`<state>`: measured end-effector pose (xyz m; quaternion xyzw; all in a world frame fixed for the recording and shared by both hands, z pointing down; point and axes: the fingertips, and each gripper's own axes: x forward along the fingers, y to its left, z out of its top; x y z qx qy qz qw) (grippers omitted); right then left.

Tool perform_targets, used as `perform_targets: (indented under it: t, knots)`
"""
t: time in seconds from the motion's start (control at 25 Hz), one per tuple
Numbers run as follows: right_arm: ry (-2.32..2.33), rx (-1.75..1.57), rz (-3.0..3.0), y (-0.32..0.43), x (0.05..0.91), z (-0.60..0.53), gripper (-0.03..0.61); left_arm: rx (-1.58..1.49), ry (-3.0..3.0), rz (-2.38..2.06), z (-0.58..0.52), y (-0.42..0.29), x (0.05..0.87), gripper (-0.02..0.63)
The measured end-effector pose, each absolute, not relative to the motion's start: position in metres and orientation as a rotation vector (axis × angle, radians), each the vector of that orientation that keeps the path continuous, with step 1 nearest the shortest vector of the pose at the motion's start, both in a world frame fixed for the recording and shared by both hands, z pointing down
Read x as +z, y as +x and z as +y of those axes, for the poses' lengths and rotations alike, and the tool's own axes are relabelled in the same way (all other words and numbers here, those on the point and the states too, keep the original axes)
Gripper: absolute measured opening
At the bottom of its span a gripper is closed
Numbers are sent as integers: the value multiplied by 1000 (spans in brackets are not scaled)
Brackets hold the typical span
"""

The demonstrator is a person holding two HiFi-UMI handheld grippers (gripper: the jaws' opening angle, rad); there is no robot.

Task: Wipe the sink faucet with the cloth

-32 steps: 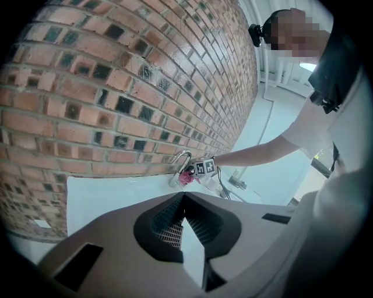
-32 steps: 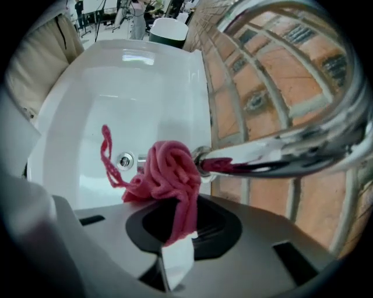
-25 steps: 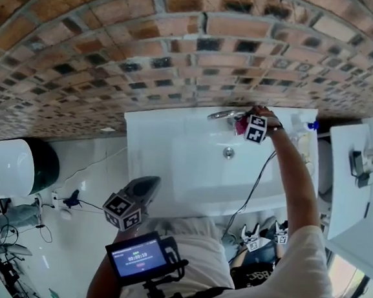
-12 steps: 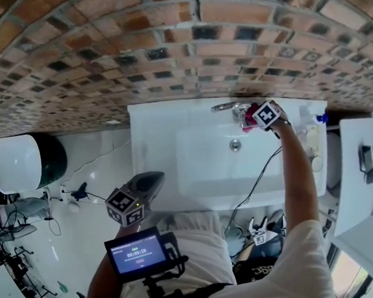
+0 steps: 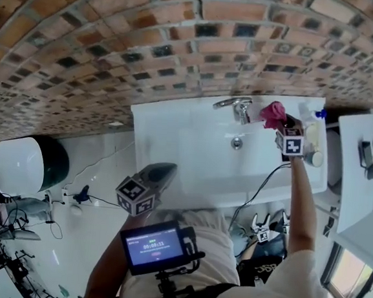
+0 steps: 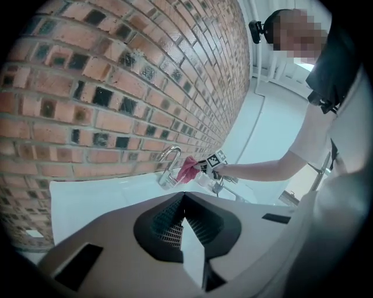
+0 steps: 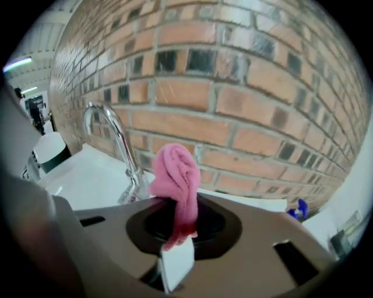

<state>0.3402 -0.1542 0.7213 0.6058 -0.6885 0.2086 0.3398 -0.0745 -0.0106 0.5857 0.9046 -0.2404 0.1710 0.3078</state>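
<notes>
A chrome faucet curves over the white sink against the brick wall. My right gripper is shut on a bunched pink cloth, held just right of the faucet and apart from it. In the right gripper view the cloth stands up out of the right gripper, with the faucet to its left. My left gripper hangs over the sink's front edge, far from the faucet. The left gripper is shut and holds nothing; past it are the faucet and cloth.
The basin's drain lies below the faucet. Small bottles and a blue-capped item stand on the sink's right end. A white cabinet is at the right, a white round bin on the floor at the left.
My right gripper with the pink cloth has moved right, off the faucet it was against. The left gripper has kept its place by the sink's front edge.
</notes>
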Motion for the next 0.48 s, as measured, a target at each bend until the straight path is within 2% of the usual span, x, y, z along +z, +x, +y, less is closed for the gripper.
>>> perform_targets:
  t: [0.2,0.48]
  knots:
    - [1852,643,-1948,325,650,-97,67,427,2421,-613,-18,-71,577,-6]
    - [1956,782,-1967,302,643,1,67,371,2449,-618,-26,-65,569,-6]
